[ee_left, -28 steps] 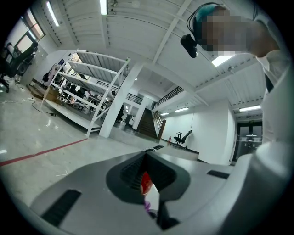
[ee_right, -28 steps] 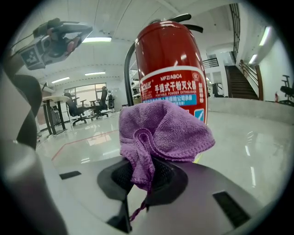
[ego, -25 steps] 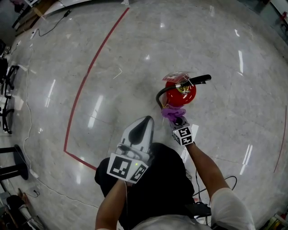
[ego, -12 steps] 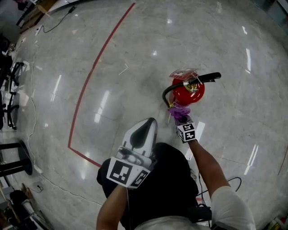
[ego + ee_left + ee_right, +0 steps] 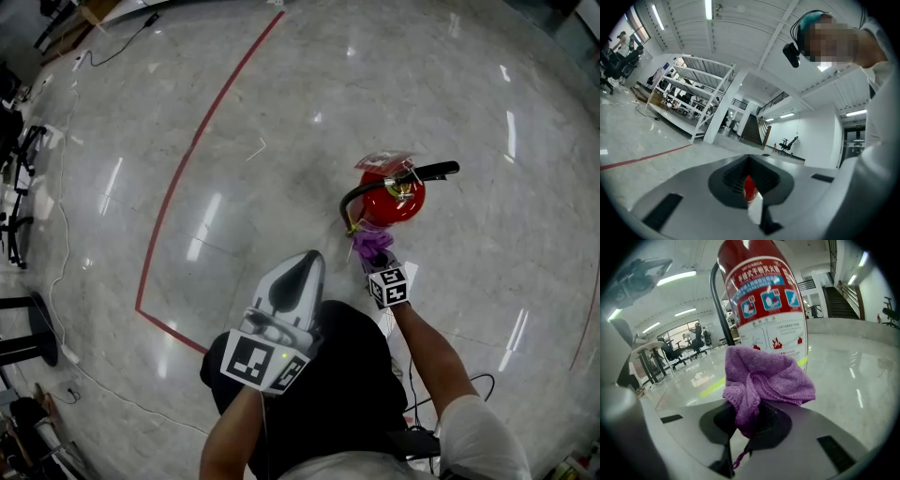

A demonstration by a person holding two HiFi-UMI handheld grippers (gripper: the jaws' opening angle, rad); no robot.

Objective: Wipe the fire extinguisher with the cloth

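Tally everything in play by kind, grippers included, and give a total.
Fire extinguisher: 1
Cloth: 1
Grippers: 2 (left gripper, right gripper)
Total: 4

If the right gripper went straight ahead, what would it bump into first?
Probably the red fire extinguisher: the purple cloth pinched in the right gripper would press on its label, just ahead.
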